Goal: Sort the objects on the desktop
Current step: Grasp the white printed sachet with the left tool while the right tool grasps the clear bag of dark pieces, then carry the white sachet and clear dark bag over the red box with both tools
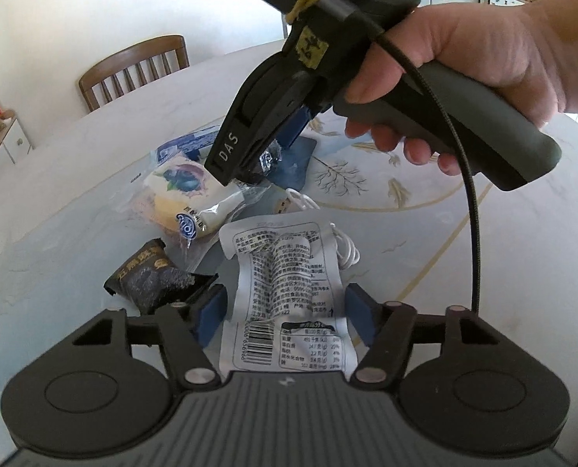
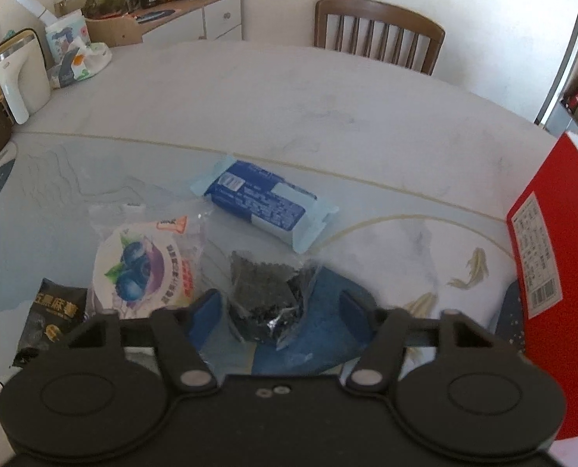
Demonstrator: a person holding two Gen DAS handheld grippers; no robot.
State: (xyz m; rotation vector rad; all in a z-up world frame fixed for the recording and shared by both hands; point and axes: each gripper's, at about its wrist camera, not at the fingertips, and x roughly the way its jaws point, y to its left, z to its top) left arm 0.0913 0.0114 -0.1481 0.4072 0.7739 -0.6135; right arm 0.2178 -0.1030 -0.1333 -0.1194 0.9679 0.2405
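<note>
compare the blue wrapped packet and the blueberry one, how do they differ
The blue packet is a long rectangular bar in opaque blue wrap; the blueberry packet is round, in clear wrap with a fruit picture. The blue packet lies farther back, the blueberry one nearer the black snack. Both rest flat, sealed, ungripped.

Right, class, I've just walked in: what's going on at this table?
A person is sorting snack packets on a table with two handheld grippers. The left gripper straddles a white printed pouch. The right gripper straddles a small dark packet; neither looks gripped yet. A blueberry packet and blue wrapper lie nearby.
</note>
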